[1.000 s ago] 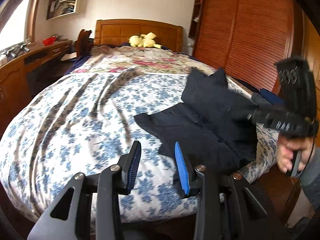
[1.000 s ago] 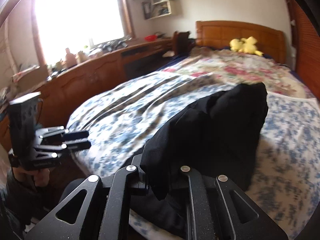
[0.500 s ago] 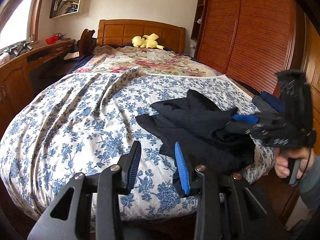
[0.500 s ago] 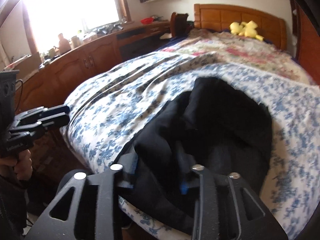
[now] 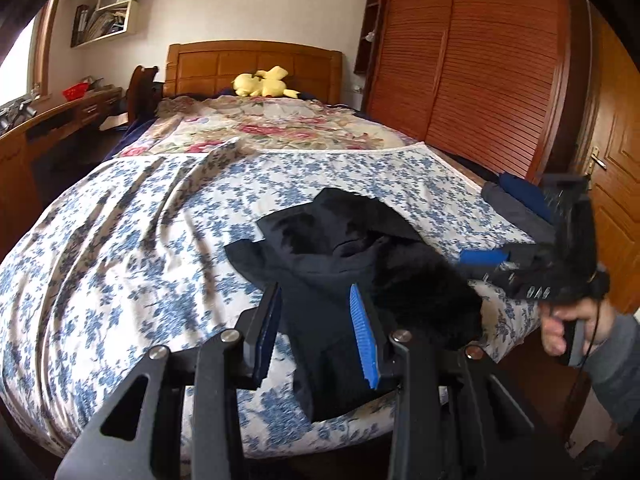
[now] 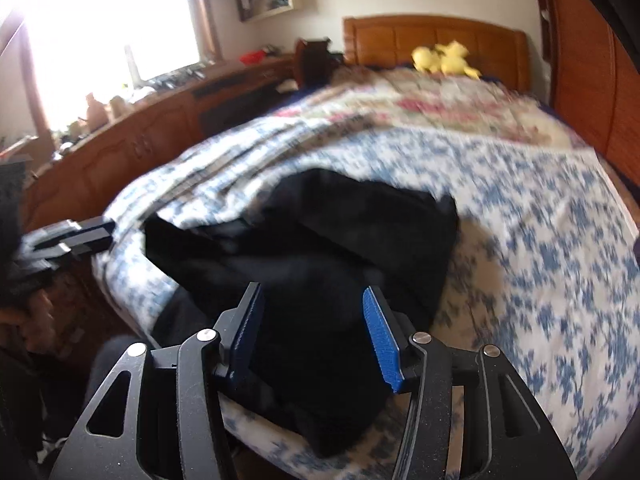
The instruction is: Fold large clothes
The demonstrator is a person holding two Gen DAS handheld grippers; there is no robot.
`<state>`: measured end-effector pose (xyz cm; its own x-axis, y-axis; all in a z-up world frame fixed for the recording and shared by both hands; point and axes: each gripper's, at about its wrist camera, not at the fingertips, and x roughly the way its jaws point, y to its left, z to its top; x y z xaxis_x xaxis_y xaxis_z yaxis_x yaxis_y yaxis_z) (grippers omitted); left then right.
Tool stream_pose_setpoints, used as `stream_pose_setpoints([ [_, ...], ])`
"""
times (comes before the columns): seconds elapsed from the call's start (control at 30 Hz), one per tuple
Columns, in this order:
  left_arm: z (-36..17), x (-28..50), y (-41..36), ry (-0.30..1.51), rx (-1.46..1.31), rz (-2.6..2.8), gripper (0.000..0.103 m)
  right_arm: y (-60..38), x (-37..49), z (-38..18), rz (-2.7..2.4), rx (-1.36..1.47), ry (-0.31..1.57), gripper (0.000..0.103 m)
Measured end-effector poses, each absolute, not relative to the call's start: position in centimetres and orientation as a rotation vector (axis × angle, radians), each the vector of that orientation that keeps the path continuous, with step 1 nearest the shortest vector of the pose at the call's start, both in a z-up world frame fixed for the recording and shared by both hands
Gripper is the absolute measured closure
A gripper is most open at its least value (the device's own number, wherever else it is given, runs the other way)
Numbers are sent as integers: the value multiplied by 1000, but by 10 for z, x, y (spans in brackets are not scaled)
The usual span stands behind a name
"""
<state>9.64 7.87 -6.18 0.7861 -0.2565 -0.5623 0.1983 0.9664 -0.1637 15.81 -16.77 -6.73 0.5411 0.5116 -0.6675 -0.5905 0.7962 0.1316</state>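
A black garment [image 5: 340,256] lies crumpled on the near edge of the bed, partly hanging over it; it also shows in the right wrist view [image 6: 320,248]. My left gripper [image 5: 316,332] is open, its blue pads just above the garment's near part, holding nothing. My right gripper [image 6: 316,332] is open and empty over the garment's near edge. In the left wrist view the right gripper [image 5: 492,264] shows at the right, open beside the garment. The left gripper [image 6: 84,236] shows at the left in the right wrist view.
The bed has a blue-flowered sheet [image 5: 120,248] and a floral quilt [image 5: 272,128] behind. A yellow plush [image 5: 264,84] lies by the headboard. Folded dark clothes [image 5: 516,204] sit at the bed's right edge. A wooden wardrobe [image 5: 480,68] stands right, a desk [image 5: 52,120] left.
My right gripper lowered the lifted garment onto the bed and opened, letting it go. The garment now lies crumpled. My left gripper moved closer over it, still open.
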Motion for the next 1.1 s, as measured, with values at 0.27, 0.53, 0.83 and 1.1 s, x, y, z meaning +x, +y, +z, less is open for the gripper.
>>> stream_pose_setpoints([
  [0.27,-62,126,46,667,-63,-307,69,-182,150,-93,678,-94,804,56],
  [0.53,-76,139,36,704,-37,-300,98,-191,135,-87,676,-106,787,56],
  [0.83,-68,82,41,623,-54,-229,99,-181,129,-64,730,-115,717,83],
  [1.1,-132,68,69,750,-123,-177,99,-144,145,-92,760,-179,792,83],
])
